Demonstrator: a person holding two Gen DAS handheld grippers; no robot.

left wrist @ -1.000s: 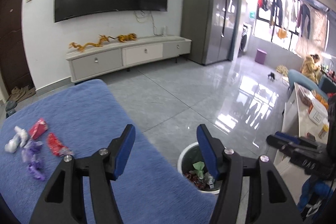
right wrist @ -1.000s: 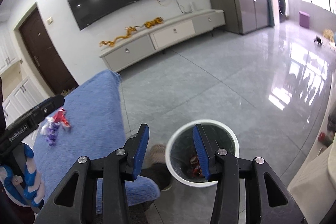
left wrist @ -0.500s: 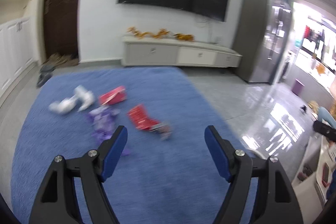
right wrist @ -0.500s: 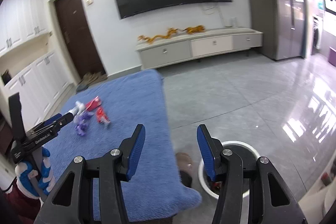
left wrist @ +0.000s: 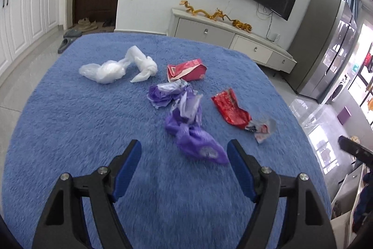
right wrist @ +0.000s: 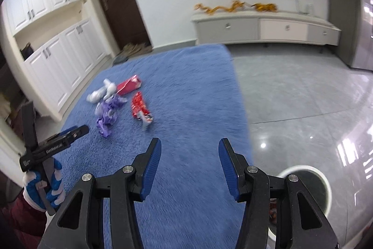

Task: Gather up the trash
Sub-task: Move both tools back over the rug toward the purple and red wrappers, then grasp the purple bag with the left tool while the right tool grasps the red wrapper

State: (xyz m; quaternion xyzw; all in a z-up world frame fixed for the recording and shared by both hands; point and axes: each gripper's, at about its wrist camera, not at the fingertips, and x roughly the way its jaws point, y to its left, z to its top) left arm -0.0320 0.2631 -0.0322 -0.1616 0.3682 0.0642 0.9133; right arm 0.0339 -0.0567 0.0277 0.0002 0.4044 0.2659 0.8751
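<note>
A fluffy blue rug (left wrist: 70,123) is spread over a glossy grey tiled floor (right wrist: 303,97). Scattered on it: crumpled purple plastic bags (left wrist: 186,123), a white knotted plastic bag (left wrist: 116,67), a red carton (left wrist: 186,69), a red foil wrapper (left wrist: 230,109). A white round bin (right wrist: 324,181) is seen beside the rug. Left gripper (left wrist: 184,155) and right gripper (right wrist: 188,158) are held spread, empty. A white TV cabinet (right wrist: 263,27) is set against the wall.

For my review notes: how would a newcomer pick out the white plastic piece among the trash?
On the blue rug, find the litter cluster. The white plastic bag lies at its far left, beside the red carton. It alone is white, translucent and knotted.
</note>
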